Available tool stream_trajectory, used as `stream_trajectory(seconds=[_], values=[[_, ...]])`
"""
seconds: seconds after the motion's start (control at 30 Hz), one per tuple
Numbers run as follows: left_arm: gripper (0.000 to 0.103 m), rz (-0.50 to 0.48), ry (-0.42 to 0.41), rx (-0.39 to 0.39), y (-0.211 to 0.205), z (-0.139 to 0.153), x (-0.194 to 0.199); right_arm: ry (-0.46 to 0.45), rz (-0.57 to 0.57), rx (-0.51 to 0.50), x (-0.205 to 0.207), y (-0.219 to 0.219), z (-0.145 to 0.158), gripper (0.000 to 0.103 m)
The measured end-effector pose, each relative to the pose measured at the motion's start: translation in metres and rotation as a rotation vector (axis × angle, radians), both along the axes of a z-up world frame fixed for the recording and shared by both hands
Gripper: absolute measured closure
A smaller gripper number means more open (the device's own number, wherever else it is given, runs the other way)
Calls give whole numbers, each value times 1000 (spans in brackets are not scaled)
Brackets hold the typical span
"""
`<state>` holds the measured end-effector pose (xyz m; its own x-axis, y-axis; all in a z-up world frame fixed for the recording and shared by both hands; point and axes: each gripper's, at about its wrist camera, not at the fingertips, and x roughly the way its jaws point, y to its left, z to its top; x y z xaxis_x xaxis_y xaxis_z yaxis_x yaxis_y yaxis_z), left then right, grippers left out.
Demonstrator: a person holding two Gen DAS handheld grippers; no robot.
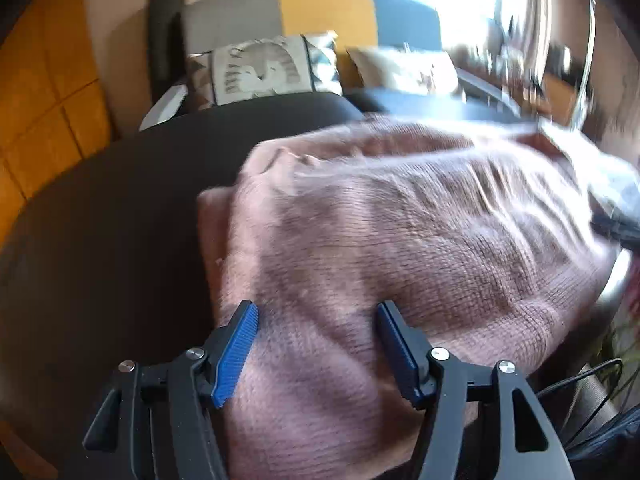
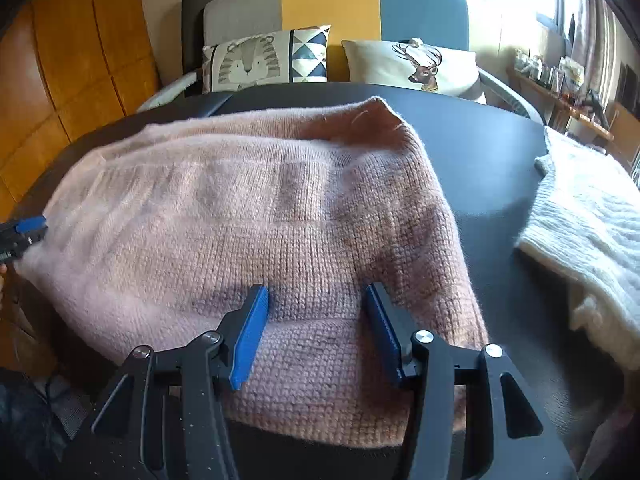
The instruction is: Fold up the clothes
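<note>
On dark bench (image 2: pixel 492 168): pink knit sweater (image 2: pixel 256 216), folded; left gripper (image 1: pixel 316 320), right gripper (image 2: pixel 318 304) both spread wide over near edge; white knit (image 2: pixel 592 232) beside.

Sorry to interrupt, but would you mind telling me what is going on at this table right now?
A person with a handheld gripper in each hand is folding a pink knitted sweater on a dark table. Both the left gripper and the right gripper are over the sweater's near edge with jaws open, gripping nothing. The sweater lies bunched in layers rather than neatly folded. A white knit garment sits to its right, untouched.
</note>
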<state>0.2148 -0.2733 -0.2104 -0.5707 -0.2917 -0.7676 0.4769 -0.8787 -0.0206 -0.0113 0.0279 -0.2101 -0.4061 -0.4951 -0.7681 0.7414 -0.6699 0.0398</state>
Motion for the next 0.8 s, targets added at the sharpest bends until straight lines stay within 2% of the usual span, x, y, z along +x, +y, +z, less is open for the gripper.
stream_trajectory(seconds=[0.07, 0.17, 0.3, 0.37, 0.47, 0.57, 0.67, 0.73, 0.8], values=[[39, -13, -6, -41, 6, 0, 2, 25, -8, 17, 8, 2, -1, 48], [39, 1, -14, -29, 8, 5, -1, 57, -32, 22, 20, 6, -3, 48], [40, 22, -26, -7, 11, 13, -5, 33, -63, 29, 19, 5, 0, 47], [41, 33, -31, 3, 13, 17, -7, -5, -96, 19, 17, -1, 12, 47], [41, -32, 36, 19, 41, 36, -16, 8, -84, -76, 32, -11, 31, 47], [41, -124, 63, 13, 73, 45, -32, 10, -2, -98, 51, -35, 34, 41], [40, -230, 21, -7, 103, 36, -52, 6, 71, -59, 66, -59, 22, 41], [40, -246, -35, -15, 109, 21, -59, -16, 92, 10, 72, -69, 4, 40], [40, -246, -81, -10, 113, 6, -62, 23, 109, 18, 80, -66, -4, 37]])
